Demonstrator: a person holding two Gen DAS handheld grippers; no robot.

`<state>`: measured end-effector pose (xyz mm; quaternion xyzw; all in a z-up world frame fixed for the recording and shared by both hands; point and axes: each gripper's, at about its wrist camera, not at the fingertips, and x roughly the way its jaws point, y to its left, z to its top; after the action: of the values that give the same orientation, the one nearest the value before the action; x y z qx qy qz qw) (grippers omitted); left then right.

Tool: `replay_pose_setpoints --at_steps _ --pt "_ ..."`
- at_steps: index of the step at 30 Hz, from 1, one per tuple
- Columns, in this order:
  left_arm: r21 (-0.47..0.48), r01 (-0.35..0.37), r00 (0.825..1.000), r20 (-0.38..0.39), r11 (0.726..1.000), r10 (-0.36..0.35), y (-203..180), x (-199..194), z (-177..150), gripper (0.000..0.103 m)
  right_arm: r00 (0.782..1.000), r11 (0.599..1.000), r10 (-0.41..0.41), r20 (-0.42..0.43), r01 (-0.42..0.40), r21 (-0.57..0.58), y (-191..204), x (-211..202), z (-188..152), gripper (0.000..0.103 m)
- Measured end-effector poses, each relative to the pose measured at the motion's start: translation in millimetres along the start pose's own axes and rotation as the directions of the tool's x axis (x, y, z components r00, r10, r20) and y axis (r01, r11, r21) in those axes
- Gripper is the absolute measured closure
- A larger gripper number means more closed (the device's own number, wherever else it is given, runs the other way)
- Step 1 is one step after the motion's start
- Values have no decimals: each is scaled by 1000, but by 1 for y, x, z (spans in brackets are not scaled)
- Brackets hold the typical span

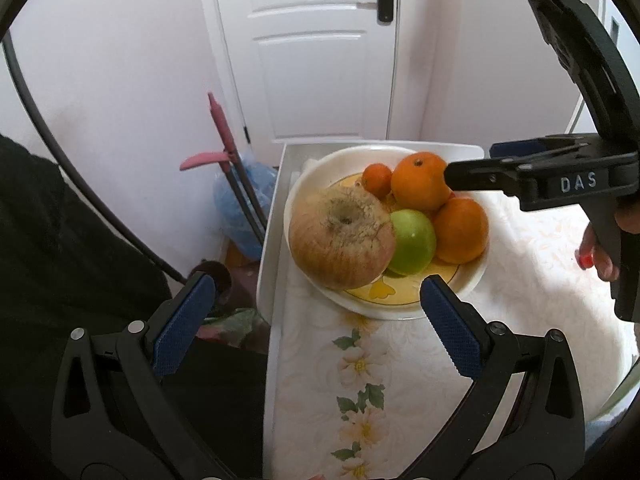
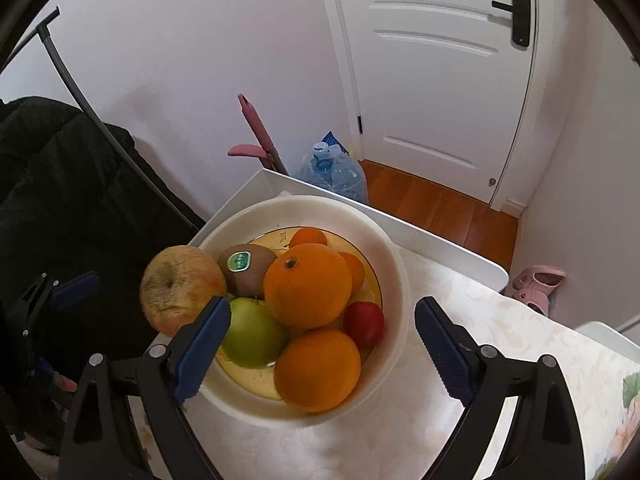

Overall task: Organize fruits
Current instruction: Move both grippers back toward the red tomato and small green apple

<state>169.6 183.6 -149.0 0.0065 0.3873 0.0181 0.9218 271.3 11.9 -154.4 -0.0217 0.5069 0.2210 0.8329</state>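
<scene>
Big apple (image 2: 182,287) sat at the bowl (image 2: 394,268) rim, stem dimple facing up and toward camera, leaning on the green apple (image 2: 254,336) & kiwi (image 2: 246,270); kiwi's long axis ran across the bowl, sticker up. Oranges (image 2: 307,291) stacked mid-bowl, one red fruit (image 2: 364,324) beside them. Right gripper (image 2: 320,344) hung over the bowl, jaws spread wide, nothing held. Left gripper (image 1: 316,320) was wide open too, empty, near the bowl's edge. Bowl stood on a floral cloth (image 1: 372,380) on a white table (image 1: 272,280); white door (image 2: 432,80), wood floor (image 2: 440,208) behind
</scene>
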Motion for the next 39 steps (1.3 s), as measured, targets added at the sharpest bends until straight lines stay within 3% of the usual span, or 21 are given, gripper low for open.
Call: replay_pose_setpoints --at_steps 11,20,30,39 --pt "16 -5 998 60 1000 4 -9 -42 15 0 998 999 -43 50 42 34 10 -57 -17 11" --pt "137 123 988 71 983 -134 -49 -53 31 0 982 973 -161 97 141 182 -12 -112 -50 11" --pt "232 247 962 55 941 -267 -131 -47 47 0 937 872 -336 93 272 407 -74 -176 -118 11" --pt "321 317 942 -2 892 -335 -221 -29 43 0 888 765 -456 59 358 536 -136 -216 -183 11"
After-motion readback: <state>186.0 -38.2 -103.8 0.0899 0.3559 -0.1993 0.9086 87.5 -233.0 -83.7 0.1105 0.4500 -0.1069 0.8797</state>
